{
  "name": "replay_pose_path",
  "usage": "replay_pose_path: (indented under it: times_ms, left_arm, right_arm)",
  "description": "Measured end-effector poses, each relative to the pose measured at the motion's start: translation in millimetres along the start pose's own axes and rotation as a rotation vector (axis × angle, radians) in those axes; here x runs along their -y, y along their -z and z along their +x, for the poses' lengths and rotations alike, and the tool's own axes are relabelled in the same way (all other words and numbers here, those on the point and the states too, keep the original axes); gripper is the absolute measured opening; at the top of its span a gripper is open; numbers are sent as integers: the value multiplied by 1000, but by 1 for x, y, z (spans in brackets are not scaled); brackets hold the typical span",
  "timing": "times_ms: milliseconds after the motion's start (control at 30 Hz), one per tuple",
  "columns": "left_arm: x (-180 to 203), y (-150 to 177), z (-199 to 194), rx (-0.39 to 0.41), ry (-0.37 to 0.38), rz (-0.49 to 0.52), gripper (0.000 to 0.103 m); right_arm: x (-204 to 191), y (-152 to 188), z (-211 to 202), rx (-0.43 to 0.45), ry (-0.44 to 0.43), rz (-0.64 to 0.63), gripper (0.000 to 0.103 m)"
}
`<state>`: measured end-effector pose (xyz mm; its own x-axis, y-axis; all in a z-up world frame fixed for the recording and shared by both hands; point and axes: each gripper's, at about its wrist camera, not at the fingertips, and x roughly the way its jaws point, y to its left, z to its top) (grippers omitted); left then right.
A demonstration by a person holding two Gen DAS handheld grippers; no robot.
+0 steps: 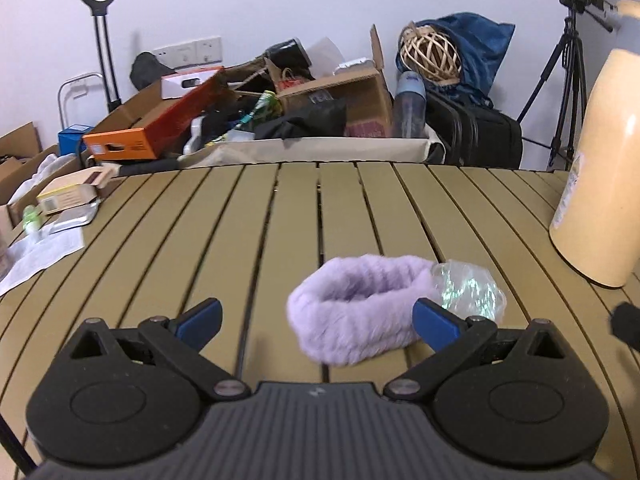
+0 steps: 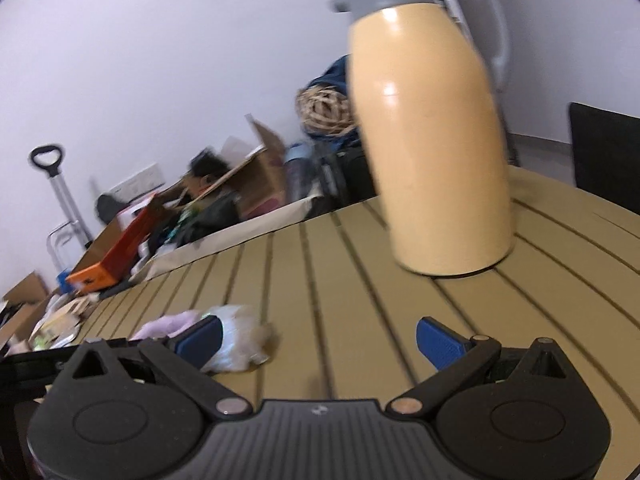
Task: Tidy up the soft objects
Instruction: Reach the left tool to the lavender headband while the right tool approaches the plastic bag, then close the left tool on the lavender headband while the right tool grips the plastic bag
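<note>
My left gripper (image 1: 316, 316) is spread wide and empty, its blue pads framing a fluffy lilac headband (image 1: 356, 312) that lies on the slatted table (image 1: 200, 240), touching a crinkled clear bag (image 1: 472, 286). My right gripper (image 2: 318, 336) is also wide open and empty, facing a tall yellow jug (image 2: 436, 152). I judge this the approach to the first pickup: next, lower the left fingers around the band's near wall and close gently.

Both wrist views skim low, sharing the slatted table (image 1: 280, 220) and jug (image 2: 432, 140).
</note>
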<state>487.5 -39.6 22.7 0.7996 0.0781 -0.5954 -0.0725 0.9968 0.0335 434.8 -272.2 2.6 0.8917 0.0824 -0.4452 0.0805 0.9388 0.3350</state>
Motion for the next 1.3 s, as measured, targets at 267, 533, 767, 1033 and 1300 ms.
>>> replay_pose_path:
  times_ms: [267,533,767,1033,1300]
  left_arm:
    - [13,-4,34,-34,-5,-19,103]
    - [22,4,43,-62,0,-12,103]
    - [17,8,40,-77,64,-27,78]
    - [8,15,27,-81,81,-30,36]
    - [-17,29,-21,11,60,-90,34]
  right_arm:
    - [37,-3,10,11,76,142,103]
    - [37,1,11,-3,63,134,103]
    - [33,2,11,-14,52,133,103]
    - [31,3,11,-31,24,144,103]
    - [19,6,10,-41,-12,125,103]
